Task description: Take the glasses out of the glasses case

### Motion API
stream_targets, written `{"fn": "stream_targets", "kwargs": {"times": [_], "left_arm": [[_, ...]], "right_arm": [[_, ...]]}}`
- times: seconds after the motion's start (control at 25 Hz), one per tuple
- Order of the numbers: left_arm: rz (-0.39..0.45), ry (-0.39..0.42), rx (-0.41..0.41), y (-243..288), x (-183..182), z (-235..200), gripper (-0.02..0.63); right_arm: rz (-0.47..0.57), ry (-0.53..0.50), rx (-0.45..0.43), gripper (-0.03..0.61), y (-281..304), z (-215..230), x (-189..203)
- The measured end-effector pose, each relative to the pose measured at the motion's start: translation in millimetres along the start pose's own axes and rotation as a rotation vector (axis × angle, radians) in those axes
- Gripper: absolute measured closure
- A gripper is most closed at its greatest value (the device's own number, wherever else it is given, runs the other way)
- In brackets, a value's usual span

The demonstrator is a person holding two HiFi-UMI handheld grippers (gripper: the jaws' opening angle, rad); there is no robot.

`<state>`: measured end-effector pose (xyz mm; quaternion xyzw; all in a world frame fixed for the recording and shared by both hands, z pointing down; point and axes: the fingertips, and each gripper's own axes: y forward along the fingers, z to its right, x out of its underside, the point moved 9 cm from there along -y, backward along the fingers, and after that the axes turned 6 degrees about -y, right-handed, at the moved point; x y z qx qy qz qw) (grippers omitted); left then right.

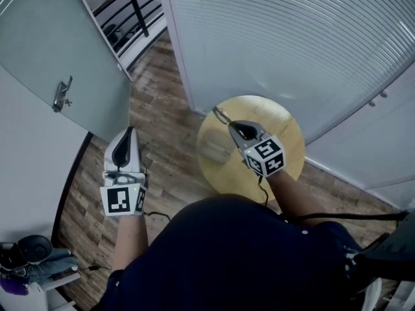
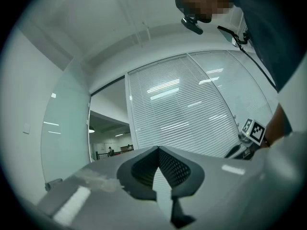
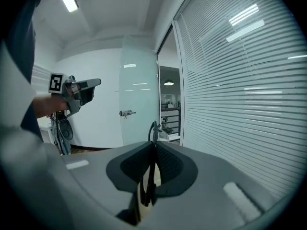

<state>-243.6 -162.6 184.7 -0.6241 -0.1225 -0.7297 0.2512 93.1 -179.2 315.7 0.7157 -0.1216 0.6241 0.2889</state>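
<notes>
Two grippers reach out ahead of the person. The left gripper (image 1: 130, 132) (image 2: 157, 150) is pinched together on nothing, over the wood floor (image 1: 162, 141). The right gripper (image 1: 231, 126) (image 3: 153, 145) is clamped on a thin dark arm of the glasses (image 1: 220, 115) (image 3: 153, 126), over the round table (image 1: 285, 128).

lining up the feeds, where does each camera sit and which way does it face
Head view: on the person's head, looking down at the round table; torso, forearms, left gripper and right gripper show.
Left gripper view: on the left gripper, tilted up at the blinds; shut jaws, person's torso.
Right gripper view: on the right gripper, facing the door; jaws shut on glasses.
Shared: each gripper view catches the other gripper.
</notes>
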Motion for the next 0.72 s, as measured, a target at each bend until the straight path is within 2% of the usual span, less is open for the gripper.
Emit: {"fn": "stream_targets", "kwargs": {"times": [0.16, 0.32, 0.52, 0.72], "left_arm": [[0.031, 0.004, -0.021, -4.6, -10.3, -6.9, 0.609], [0.018, 0.006, -0.033, -11.2, -11.0, -10.7, 0.609], [-0.012, -0.030, -0.062, -15.0, 4.7, -12.6, 0.609], [-0.003, -0.020, -0.018, 5.9, 4.9, -11.3, 0.609]], "right_arm": [[0.002, 0.050, -0.015, 0.545, -1.6, 4.3, 0.0], [0.001, 0.058, -0.023, 0.545, -2.6, 6.3, -0.9], [-0.014, 0.060, -0.040, 0.545, -8.8, 6.1, -3.0], [-0.010, 0.053, -0.023, 0.545, -14.3, 13.9, -4.6]]}}
